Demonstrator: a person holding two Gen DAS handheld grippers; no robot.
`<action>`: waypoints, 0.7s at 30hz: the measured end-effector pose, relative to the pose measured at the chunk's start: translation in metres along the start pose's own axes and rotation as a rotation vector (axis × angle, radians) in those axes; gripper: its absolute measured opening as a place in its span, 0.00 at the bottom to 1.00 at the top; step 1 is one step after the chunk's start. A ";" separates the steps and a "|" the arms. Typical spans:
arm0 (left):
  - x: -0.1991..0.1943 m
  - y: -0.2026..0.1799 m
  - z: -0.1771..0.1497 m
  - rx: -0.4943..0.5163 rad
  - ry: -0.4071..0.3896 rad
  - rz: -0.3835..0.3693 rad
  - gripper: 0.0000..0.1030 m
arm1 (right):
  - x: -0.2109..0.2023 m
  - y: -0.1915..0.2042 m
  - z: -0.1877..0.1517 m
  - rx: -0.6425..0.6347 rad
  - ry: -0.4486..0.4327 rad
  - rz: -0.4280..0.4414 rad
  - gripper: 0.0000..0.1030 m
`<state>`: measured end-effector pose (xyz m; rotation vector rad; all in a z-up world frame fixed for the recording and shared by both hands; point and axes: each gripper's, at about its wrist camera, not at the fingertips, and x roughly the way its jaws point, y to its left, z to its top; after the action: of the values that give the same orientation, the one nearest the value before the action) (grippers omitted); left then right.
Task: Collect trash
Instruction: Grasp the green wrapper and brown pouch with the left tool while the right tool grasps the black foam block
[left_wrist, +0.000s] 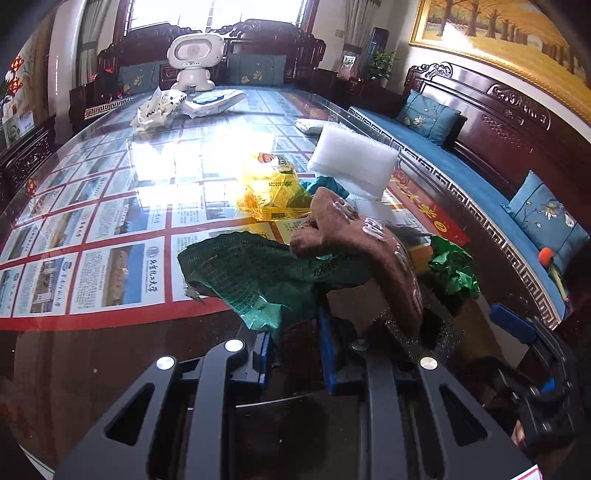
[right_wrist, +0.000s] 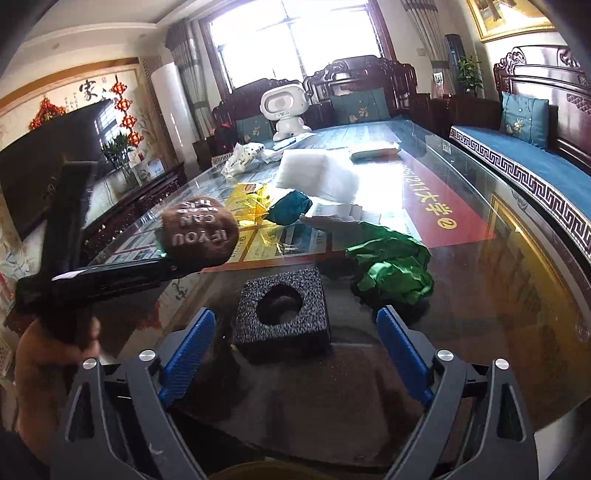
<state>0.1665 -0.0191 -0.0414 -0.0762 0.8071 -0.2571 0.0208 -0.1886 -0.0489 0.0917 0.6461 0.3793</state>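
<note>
Left tongs (left_wrist: 295, 354) clamped on the green mesh bag (left_wrist: 255, 273), brown sock (right_wrist: 199, 236) draped over them; right tongs (right_wrist: 295, 343) wide, empty, just before the black foam block (right_wrist: 282, 310) on the bench (right_wrist: 480, 295).

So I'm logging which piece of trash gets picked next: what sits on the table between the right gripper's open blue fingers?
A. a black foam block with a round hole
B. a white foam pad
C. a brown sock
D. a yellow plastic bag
A: in the right wrist view the black foam block lies on the glass table between the open right gripper fingers, untouched.
</note>
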 end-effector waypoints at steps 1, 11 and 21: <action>-0.002 0.000 -0.001 0.003 -0.003 -0.001 0.22 | 0.006 0.001 0.003 -0.006 0.020 -0.014 0.77; -0.010 0.000 -0.010 0.067 -0.008 0.067 0.22 | 0.049 0.001 0.016 -0.028 0.174 -0.075 0.54; -0.024 -0.005 -0.012 0.148 -0.034 0.113 0.22 | 0.053 0.011 0.019 -0.110 0.144 -0.086 0.22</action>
<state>0.1411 -0.0179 -0.0319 0.1034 0.7542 -0.2076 0.0678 -0.1584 -0.0619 -0.0689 0.7673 0.3401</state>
